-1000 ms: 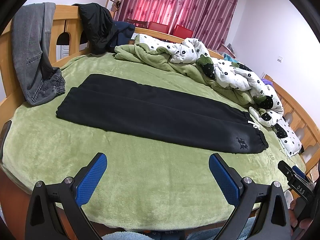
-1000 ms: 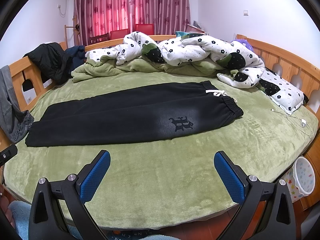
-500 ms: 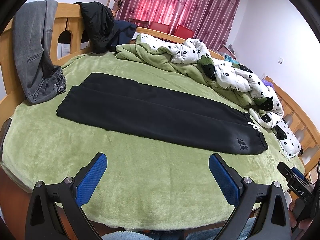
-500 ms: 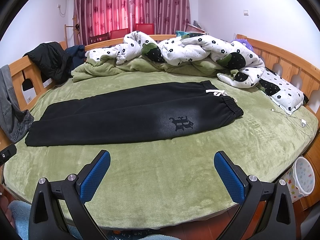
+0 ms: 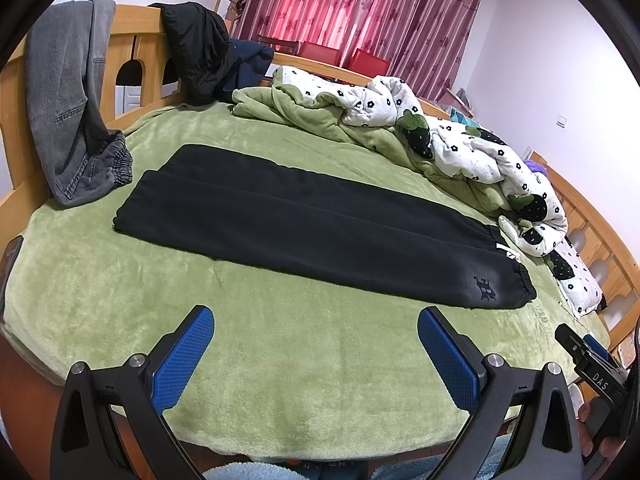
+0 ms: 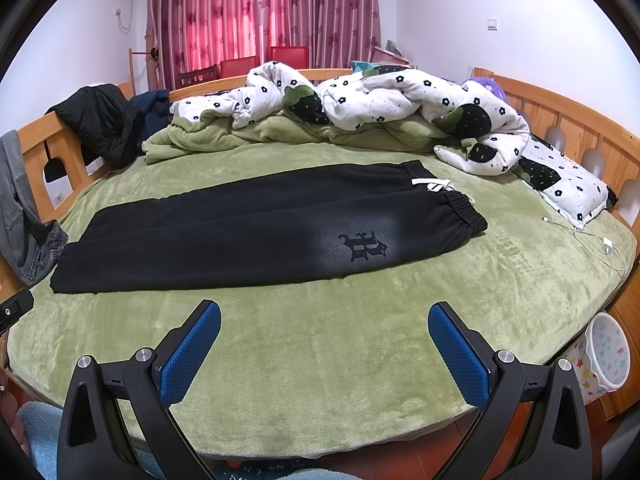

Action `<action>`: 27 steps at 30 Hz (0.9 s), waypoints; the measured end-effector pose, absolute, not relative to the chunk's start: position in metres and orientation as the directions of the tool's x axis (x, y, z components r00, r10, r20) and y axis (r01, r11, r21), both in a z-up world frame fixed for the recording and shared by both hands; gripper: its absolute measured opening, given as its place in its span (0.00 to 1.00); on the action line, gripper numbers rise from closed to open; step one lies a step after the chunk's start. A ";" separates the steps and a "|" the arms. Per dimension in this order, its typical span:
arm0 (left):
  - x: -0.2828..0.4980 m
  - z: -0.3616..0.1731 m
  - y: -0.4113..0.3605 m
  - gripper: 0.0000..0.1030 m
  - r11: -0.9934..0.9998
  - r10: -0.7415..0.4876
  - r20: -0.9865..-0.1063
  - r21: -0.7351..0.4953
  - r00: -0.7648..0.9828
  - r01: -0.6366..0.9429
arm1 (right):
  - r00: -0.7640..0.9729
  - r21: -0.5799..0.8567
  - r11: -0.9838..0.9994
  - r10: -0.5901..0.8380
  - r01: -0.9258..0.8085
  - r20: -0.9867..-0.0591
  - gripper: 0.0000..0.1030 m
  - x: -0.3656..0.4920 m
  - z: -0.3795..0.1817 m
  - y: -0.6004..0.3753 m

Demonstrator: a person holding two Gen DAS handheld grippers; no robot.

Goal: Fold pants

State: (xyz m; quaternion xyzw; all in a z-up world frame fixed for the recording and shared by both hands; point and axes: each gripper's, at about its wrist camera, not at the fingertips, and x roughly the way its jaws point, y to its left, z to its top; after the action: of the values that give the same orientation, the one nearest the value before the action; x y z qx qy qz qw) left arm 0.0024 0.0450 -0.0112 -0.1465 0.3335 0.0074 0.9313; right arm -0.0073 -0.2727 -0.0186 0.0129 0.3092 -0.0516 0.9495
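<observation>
Black sweatpants [image 5: 304,224] [image 6: 256,228] lie flat across a green-covered bed, one leg folded over the other, cuffs at the left and elastic waistband with a white drawstring [image 6: 434,185] at the right. A dark emblem [image 6: 363,245] sits near the waistband. My left gripper [image 5: 316,322] hovers open over the near edge of the bed, short of the pants, with nothing between its blue pads. My right gripper [image 6: 325,320] is likewise open and empty, in front of the emblem end. The right gripper's body [image 5: 592,364] shows at the lower right of the left wrist view.
A rumpled white floral duvet and green blanket [image 6: 360,112] are piled along the far side. Grey jeans [image 5: 68,112] and a black jacket [image 5: 200,56] hang on the wooden rail. A white charging cable [image 6: 592,236] lies at the right edge; a star-patterned bin [image 6: 608,354] stands on the floor.
The left gripper has drifted slightly, so the pants sit a little differently in its view. The right view is nearly unchanged. Both grippers stay open.
</observation>
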 end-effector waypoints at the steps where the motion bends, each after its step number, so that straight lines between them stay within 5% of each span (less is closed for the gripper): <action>1: 0.002 -0.011 0.045 1.00 0.957 -0.084 -0.623 -0.268 0.778 -0.111 | 0.803 -0.008 0.994 -0.090 0.106 -0.588 0.99 -0.007 -0.019 -0.273; 14: 0.002 -0.013 0.045 1.00 0.945 -0.126 -0.616 -0.313 0.777 -0.095 | 0.813 0.024 0.995 -0.067 0.099 -0.578 0.99 -0.011 -0.021 -0.276; 23: 0.009 0.007 0.074 1.00 0.904 -0.246 -0.520 -0.429 0.818 0.000 | 0.814 0.161 0.983 0.020 0.090 -0.581 0.98 -0.005 -0.015 -0.284; 27: 0.038 0.011 0.093 1.00 0.920 -0.214 -0.575 -0.391 0.790 -0.035 | 0.844 0.108 0.990 -0.021 0.094 -0.536 0.98 0.005 -0.003 -0.285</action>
State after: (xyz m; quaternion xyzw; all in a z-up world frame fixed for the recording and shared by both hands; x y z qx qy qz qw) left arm 0.0377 0.0929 0.0109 -0.1945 0.3204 -0.0484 0.9258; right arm 0.0054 -0.2847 -0.0029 0.0653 0.2779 -0.0300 0.9579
